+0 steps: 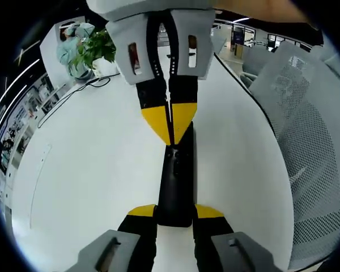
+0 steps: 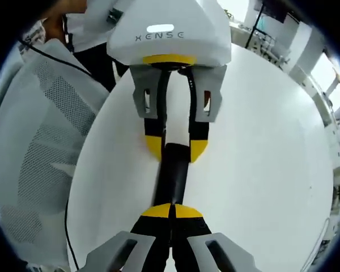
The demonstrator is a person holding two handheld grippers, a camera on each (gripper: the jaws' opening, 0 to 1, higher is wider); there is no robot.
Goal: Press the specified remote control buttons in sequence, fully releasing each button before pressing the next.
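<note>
Remote control (image 1: 174, 187): slim, rigid, light, likely slick. Left gripper (image 1: 175, 218) clamps near end, jaws astride. Right gripper (image 2: 171, 212), tips together, on far end; table (image 1: 90, 170) under.

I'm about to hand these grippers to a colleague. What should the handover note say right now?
Left gripper: shut on the near end of the black remote control, steadying it on the white table.
Right gripper: jaws shut, tips together on the remote's far end, apparently pressing a button.
Done: which presses are finished cannot be told.
Left: release fully, then press the next button in the sequence.
</note>
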